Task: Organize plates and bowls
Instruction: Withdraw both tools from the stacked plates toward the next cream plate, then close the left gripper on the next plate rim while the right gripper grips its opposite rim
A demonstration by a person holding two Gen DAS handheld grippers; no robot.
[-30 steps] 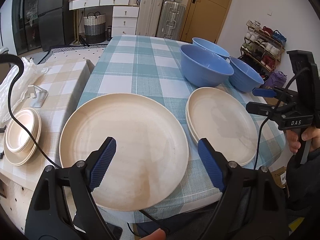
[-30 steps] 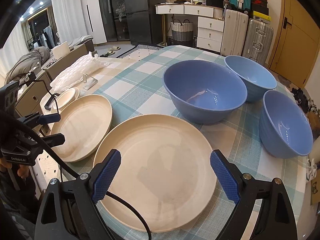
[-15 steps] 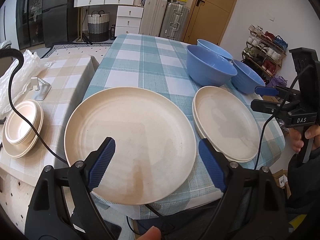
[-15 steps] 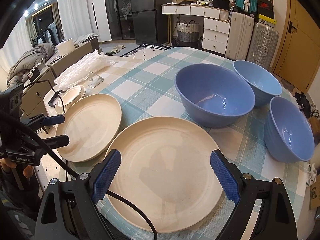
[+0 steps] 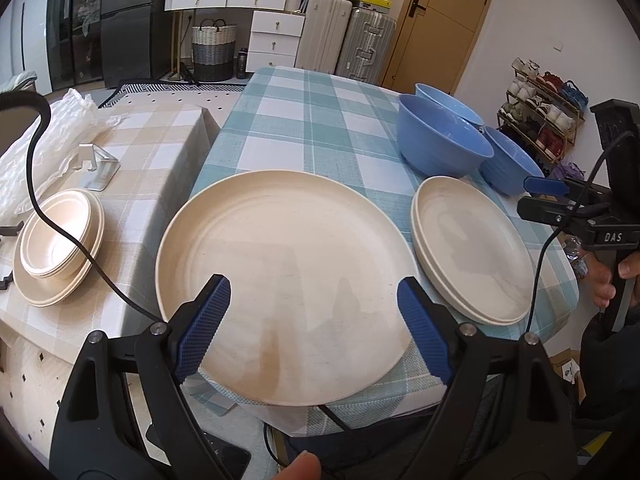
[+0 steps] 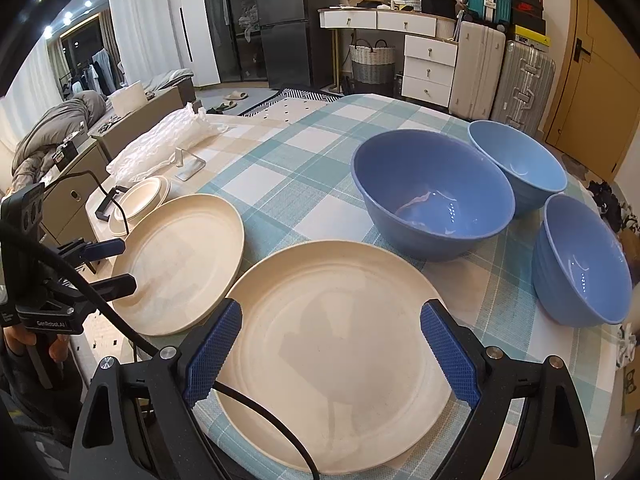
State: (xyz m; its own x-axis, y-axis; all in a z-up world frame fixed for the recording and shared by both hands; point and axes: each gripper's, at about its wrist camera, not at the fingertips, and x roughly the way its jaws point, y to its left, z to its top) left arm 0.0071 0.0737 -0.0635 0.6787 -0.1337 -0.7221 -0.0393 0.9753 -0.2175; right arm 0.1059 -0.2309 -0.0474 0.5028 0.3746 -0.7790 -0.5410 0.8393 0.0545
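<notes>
- Since a second earlier, the left view had shifted: the left plate (image 5: pixel 286 284) sat further right and higher in frame, and its near rim overhung the table edge more visibly; the right view had changed little
- Left gripper (image 5: pixel 314 326) was apart, nothing between its blue pads, poised over the near rim of the left plate without touching it
- Right gripper (image 6: pixel 332 354) was likewise apart and empty, held above the near part of the right plate (image 6: pixel 340 352)
- The two large cream plates lay side by side on the teal checked cloth (image 5: pixel 316 120), rims near but apart; the right plate appeared in the left view to be two plates stacked, though this could not be confirmed
- Three blue bowls (image 6: pixel 432 192) stood clustered beyond the right plate, unstacked, the large one touching or just beside its neighbours
- A small stack of cream dishes (image 5: pixel 56 240) rested on the beige side table (image 5: pixel 152 152), well apart from the main plates
- Judgement: the task stood at its opening, the step in hand being an approach to the left plate; no item had yet been gripped
- Next move called for one pad to go under the overhanging rim and the other above, then closure, before lifting the plate onto the right plate
- Risk: a shallow rim may slip from the pads
</notes>
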